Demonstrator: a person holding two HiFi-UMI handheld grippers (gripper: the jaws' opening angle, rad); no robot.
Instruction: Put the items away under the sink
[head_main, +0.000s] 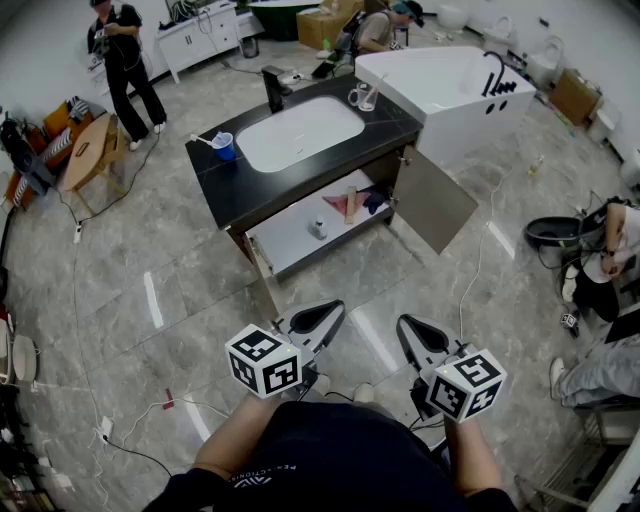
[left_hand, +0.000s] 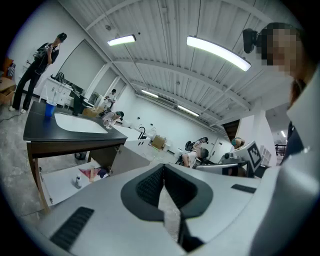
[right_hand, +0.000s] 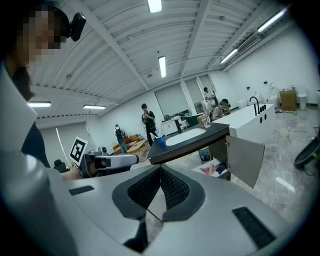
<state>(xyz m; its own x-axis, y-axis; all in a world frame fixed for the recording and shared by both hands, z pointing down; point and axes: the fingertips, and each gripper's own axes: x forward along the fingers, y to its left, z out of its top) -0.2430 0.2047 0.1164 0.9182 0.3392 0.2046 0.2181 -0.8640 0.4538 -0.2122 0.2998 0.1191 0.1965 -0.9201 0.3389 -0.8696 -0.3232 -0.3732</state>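
Observation:
The sink cabinet (head_main: 220, 188) has a black top, a white basin and a black faucet (head_main: 273, 88), and stands a few steps ahead of me. On the top are a blue cup (head_main: 224, 146) at the left and a glass (head_main: 362, 96) at the right. The open shelf (head_main: 290, 240) under the sink holds a small bottle (head_main: 318, 229), a tube (head_main: 351, 205), a pink item (head_main: 335, 202) and a dark item (head_main: 373, 203). My left gripper (head_main: 336, 307) and right gripper (head_main: 404, 323) are held low near my body, both shut with nothing in them.
The cabinet's right door (head_main: 435, 200) hangs wide open. A white bathtub (head_main: 450, 90) stands behind the cabinet to the right. One person stands at the far left (head_main: 125, 60), another sits at the right (head_main: 600, 270). Cables lie on the tiled floor (head_main: 130, 430).

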